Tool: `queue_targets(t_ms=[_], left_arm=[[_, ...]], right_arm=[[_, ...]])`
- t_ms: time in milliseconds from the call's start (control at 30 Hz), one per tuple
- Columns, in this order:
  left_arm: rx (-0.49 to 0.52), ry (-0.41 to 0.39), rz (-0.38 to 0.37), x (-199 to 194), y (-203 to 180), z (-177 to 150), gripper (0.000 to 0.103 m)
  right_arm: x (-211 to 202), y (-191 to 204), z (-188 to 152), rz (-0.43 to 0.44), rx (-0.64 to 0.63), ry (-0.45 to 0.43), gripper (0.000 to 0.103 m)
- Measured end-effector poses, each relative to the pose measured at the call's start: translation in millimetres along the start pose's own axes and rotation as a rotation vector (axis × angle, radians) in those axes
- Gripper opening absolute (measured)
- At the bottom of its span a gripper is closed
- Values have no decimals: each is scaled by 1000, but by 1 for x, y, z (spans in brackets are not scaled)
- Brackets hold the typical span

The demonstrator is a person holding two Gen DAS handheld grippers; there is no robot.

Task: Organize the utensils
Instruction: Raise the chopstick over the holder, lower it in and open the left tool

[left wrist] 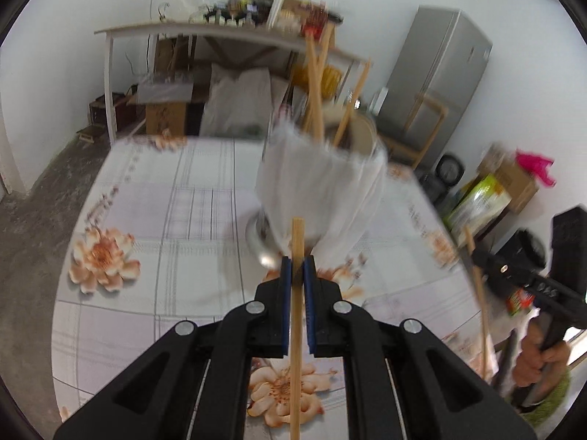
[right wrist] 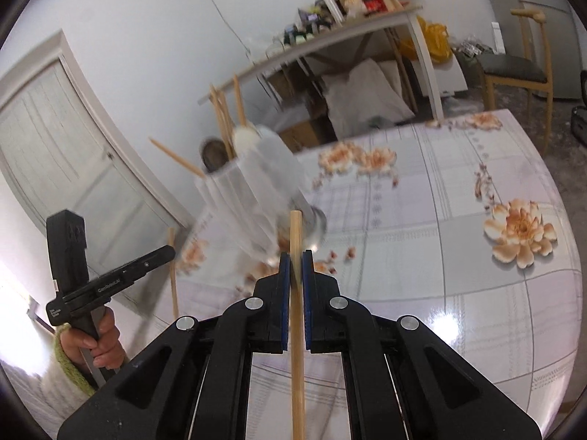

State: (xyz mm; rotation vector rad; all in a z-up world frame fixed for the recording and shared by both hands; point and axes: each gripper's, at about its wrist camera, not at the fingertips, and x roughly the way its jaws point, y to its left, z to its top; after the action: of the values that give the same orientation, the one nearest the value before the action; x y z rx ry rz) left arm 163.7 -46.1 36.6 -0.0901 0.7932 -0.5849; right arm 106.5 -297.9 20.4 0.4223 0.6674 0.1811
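Left tool (left wrist: 297,269) and right tool (right wrist: 295,266) each squeezed tight on one chopstick (left wrist: 296,315) (right wrist: 297,330), near the holder (left wrist: 323,190).

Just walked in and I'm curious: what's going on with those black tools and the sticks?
A person is sorting utensils with a hand-held tool in each hand. The left tool is shut on a wooden chopstick, and the right tool is shut on another chopstick. Just ahead, on the flowered table, a white holder already has several chopsticks standing in it.
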Motion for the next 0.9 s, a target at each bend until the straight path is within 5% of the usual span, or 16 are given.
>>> queue_targets(t_ms=[233,600,900], left_arm=[[-41,-153,-54,-53,-1,33,6],[34,-345,-153,-113,-33,99,6],[105,-479,-66,-121,-55,146,6]], right_arm=[[-25,7,18,69,14,-89,4],[-40,8,34,91,2,-153,4],[-47,6,32,93,-4,-169,4]])
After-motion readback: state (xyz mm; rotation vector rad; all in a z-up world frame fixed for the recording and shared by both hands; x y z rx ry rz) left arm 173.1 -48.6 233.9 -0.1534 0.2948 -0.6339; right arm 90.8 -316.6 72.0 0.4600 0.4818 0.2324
